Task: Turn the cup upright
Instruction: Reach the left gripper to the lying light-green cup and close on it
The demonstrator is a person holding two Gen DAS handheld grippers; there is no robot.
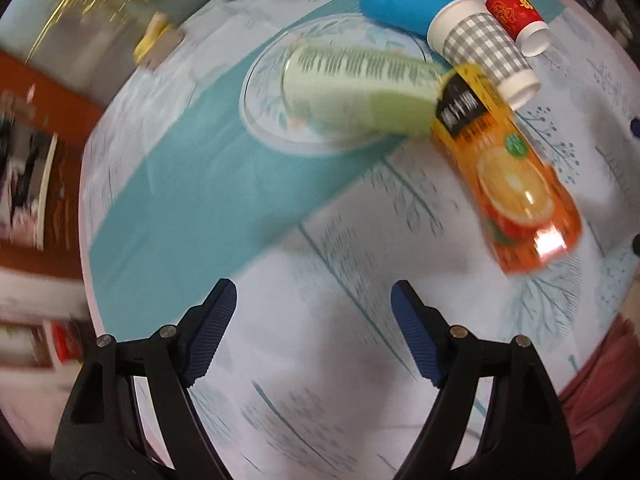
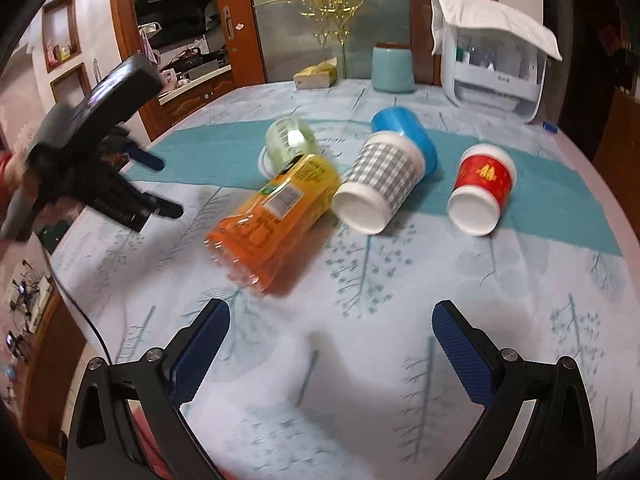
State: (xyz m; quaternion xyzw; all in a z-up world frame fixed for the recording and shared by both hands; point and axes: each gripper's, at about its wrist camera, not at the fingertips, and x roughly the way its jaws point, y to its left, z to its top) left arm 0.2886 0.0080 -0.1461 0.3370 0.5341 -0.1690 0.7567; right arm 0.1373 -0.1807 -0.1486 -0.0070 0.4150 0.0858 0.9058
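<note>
Several cups lie on their sides on the table. An orange juice-print cup (image 2: 272, 216) (image 1: 508, 176) lies nearest. A pale green cup (image 2: 290, 142) (image 1: 356, 92) lies behind it. A grey checked cup (image 2: 380, 182) (image 1: 484, 52), a blue cup (image 2: 404, 136) (image 1: 404, 0) and a red cup (image 2: 482, 188) (image 1: 516, 16) lie to the right. My left gripper (image 1: 314, 300) is open and empty, short of the orange cup; it also shows in the right wrist view (image 2: 160, 188). My right gripper (image 2: 330, 320) is open and empty, in front of the cups.
A tree-print cloth with a teal band (image 2: 560, 216) covers the table. At the back stand a teal jar (image 2: 392, 66), a tissue box (image 2: 316, 76) and a white appliance (image 2: 492, 60). The table edge (image 1: 86, 240) is at the left.
</note>
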